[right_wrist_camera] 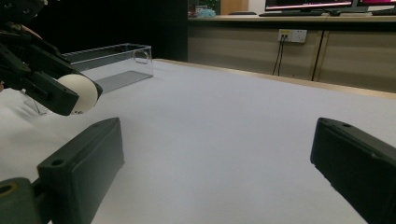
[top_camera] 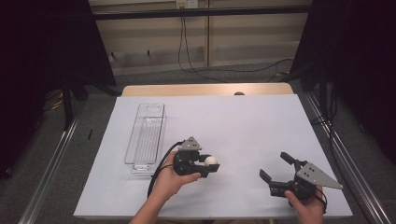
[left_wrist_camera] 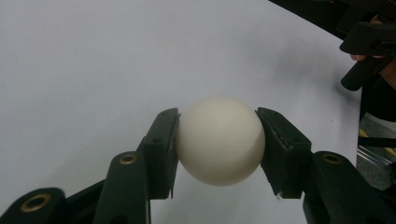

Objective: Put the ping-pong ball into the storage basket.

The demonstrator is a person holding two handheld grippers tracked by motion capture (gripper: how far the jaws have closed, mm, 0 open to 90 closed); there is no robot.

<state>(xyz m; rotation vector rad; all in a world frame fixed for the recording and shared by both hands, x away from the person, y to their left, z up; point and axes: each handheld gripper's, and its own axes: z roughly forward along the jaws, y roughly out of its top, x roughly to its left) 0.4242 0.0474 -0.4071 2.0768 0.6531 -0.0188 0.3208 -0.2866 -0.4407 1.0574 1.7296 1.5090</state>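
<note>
While clamped crosswise, the white ball sits between the left gripper's jaws.

This is a lab set up for recording. A wooden table wears a white sheet and stands between black curtains, with metal rails along the grey carpet at both sides. A dark bar crosses overhead. Cables hang down the beige wall panels behind, from a socket. Farther back a counter carries monitors, as in an office workroom.
</note>
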